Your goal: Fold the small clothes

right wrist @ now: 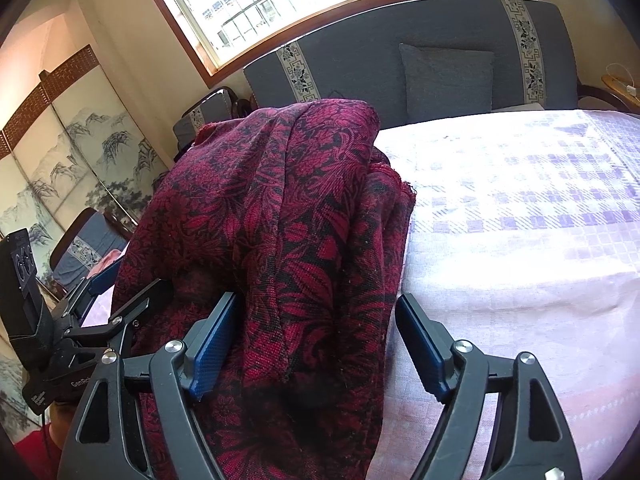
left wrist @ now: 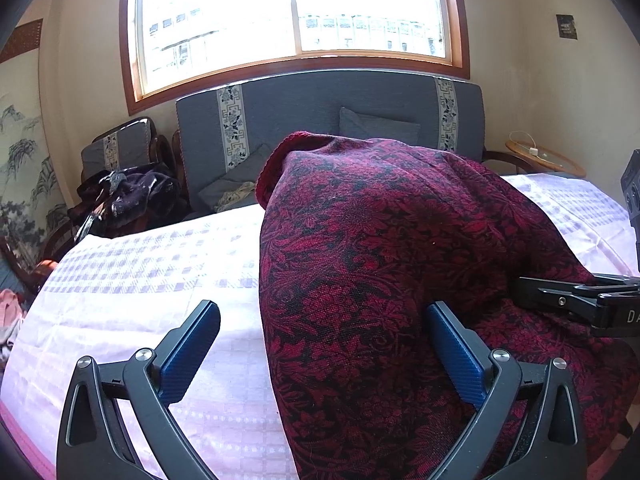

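At the far left of the left wrist view a dark heap of clothes (left wrist: 128, 196) slumps on an armchair (left wrist: 120, 148), too crumpled to tell one piece from another. Next comes the pale checked tablecloth (left wrist: 140, 280), then the left gripper (left wrist: 320, 344), its jaws spread wide. The left blue finger (left wrist: 190, 354) stands over bare cloth, while the right one lies against the red and black patterned garment (left wrist: 400, 260) without pinching it. The garment is piled in a tall hump on the table, and it hides much of the grey sofa (left wrist: 320, 108) behind. At the right edge only the black tips of the right gripper (left wrist: 576, 300) show, the rest being cut off.

In the right wrist view a painted folding screen (right wrist: 80, 160) fills the left, with the left gripper (right wrist: 116, 300) partly buried under the garment (right wrist: 280, 220) (its fingertips cannot be made out there). The right gripper (right wrist: 316, 344) stands well open around a hanging fold. Its left pad touches the cloth, and the right pad stands clear of it. The lower hem runs out of frame.
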{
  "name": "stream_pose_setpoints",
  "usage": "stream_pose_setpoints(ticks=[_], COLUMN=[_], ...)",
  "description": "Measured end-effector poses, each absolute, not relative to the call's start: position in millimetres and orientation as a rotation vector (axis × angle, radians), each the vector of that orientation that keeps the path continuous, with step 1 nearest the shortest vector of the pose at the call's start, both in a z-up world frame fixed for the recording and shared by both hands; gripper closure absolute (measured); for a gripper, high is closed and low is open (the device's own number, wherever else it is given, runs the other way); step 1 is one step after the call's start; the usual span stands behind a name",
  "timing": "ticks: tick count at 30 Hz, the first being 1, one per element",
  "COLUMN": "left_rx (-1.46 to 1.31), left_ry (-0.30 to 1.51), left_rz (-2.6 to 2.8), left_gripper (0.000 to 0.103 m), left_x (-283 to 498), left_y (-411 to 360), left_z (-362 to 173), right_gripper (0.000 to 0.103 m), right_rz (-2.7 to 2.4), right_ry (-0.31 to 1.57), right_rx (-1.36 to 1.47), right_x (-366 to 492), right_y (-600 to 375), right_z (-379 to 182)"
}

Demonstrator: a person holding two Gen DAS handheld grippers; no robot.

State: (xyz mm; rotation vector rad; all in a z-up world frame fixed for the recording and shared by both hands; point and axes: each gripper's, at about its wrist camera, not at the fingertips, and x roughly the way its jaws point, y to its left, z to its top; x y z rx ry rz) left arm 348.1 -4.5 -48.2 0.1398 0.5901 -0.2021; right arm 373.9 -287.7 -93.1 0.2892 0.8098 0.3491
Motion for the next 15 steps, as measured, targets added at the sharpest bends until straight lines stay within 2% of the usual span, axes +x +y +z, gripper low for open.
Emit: stream_pose_setpoints(ticks=[5, 8, 12, 15], left_rx=[0.159, 0.162, 0.128, 0.086], left_ry=[0.563, 0.497, 0.434, 0.427], left_rz=[-0.174, -0.143, -0.112, -0.115], left_gripper=[0.000, 0.000, 0.000, 0.000], left_x=[343.6, 332.7, 311.2, 295.0], left_y=[-6.7, -4.7, 2.8, 9.1], left_z=[-46.0, -40.1, -29.3, -17.0], right_gripper=[0.017, 0.017, 0.017, 0.013], right_rz=[0.304, 0.250, 0.227, 0.246], right_ry=[0.799, 0.750, 0.660, 0.598], right_rx=[0.260, 0.225, 0.228, 0.218], right_x=[370.8, 357.0, 318.3, 280.2], right_y=[-286.2, -285.1, -286.5, -283.7], right_z=[-89.9, -78.7, -53.9, -38.5])
